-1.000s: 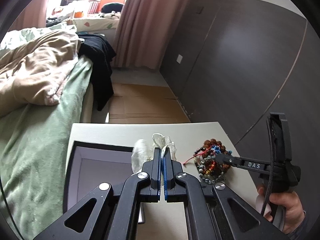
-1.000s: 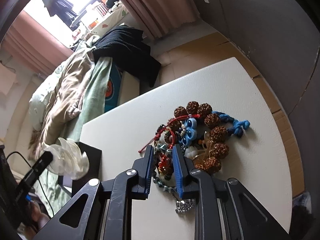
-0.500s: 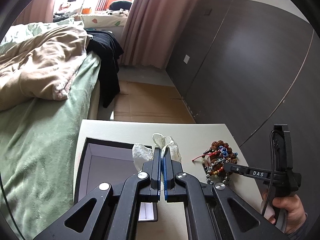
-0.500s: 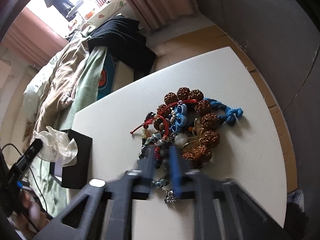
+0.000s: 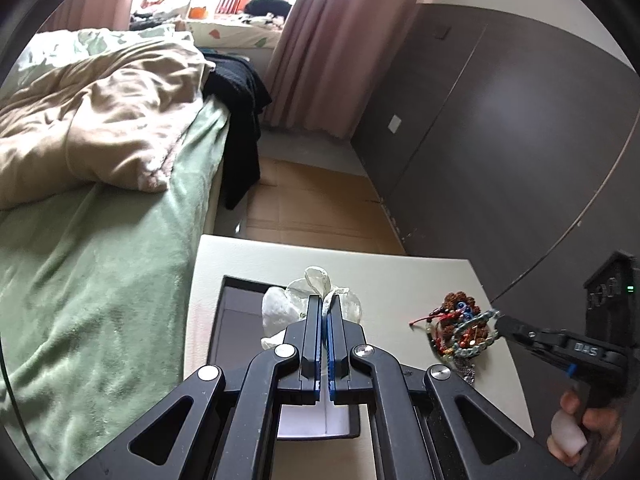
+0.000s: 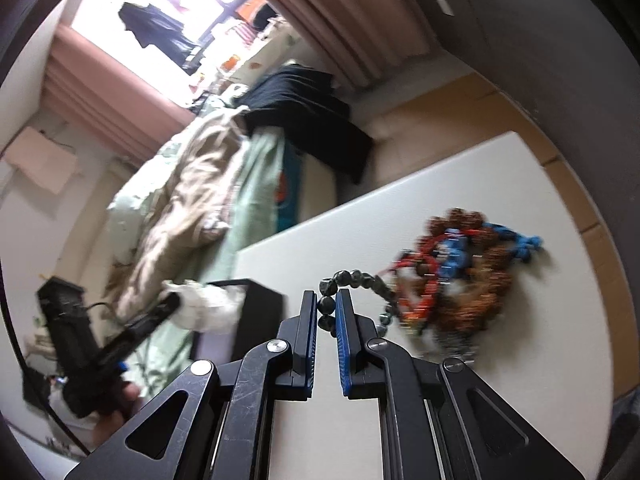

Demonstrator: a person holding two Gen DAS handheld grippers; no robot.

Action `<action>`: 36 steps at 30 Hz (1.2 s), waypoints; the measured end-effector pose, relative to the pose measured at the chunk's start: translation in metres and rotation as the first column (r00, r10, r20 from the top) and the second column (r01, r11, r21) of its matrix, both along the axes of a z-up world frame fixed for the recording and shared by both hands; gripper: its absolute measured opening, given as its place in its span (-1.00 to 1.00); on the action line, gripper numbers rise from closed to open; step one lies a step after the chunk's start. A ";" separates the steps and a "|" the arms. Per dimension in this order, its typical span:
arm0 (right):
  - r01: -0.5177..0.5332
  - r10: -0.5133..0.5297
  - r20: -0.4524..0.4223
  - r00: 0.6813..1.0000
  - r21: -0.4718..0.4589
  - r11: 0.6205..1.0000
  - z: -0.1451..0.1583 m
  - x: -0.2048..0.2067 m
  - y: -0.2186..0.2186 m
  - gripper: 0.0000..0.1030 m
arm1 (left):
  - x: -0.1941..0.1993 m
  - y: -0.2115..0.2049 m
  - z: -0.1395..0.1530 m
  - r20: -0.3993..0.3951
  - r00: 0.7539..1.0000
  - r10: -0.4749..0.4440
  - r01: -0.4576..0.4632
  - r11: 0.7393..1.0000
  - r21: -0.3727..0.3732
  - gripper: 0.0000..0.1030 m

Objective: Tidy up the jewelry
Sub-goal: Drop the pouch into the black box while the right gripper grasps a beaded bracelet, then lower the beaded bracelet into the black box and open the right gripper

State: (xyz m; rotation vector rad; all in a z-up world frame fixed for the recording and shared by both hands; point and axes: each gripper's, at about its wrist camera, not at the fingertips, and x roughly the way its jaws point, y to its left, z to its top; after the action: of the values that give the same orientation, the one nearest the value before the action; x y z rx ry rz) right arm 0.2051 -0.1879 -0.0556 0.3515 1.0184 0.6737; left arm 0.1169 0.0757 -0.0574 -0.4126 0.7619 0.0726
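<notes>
Table (image 5: 400,276), white, carries everything: black box (image 5: 236,316) with its lid off toward the bed side, jewelry heap (image 6: 460,276) well apart toward the wall side. Left gripper (image 5: 324,308) is pressed together on a crumpled white pouch (image 5: 280,312), held above the box's far rim. Right gripper (image 6: 327,308) pinches a dark green bead bracelet (image 6: 360,280), one end of the loop touching the heap, possibly snagged in it. Step in hand, as judged: pulling one bracelet free of the tangle. Next move calls for a slow lift clear of the red cord (image 6: 416,256), then carrying it to the pouch or box.
</notes>
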 end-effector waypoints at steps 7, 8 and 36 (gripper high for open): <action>-0.086 0.082 0.043 0.996 0.100 0.991 0.016 -0.016 0.039 -0.79 | -0.009 0.014 0.001 0.030 0.998 0.046 -0.045 0.998 -0.053 0.92; -0.096 0.092 0.044 0.995 0.110 0.989 0.016 -0.018 0.045 -0.79 | -0.012 0.017 0.005 0.038 0.997 0.060 -0.058 0.997 -0.048 0.92; -0.072 0.073 -0.013 0.997 0.055 0.996 0.002 -0.032 0.076 -0.04 | -0.030 0.045 0.016 0.063 0.987 0.146 -0.145 0.989 -0.025 0.92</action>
State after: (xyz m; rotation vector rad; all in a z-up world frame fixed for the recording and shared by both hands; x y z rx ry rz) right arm 0.1727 -0.1118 -0.0539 0.3691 1.0324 0.7668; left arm 0.0873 0.1205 -0.0412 -0.4878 0.6680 0.1879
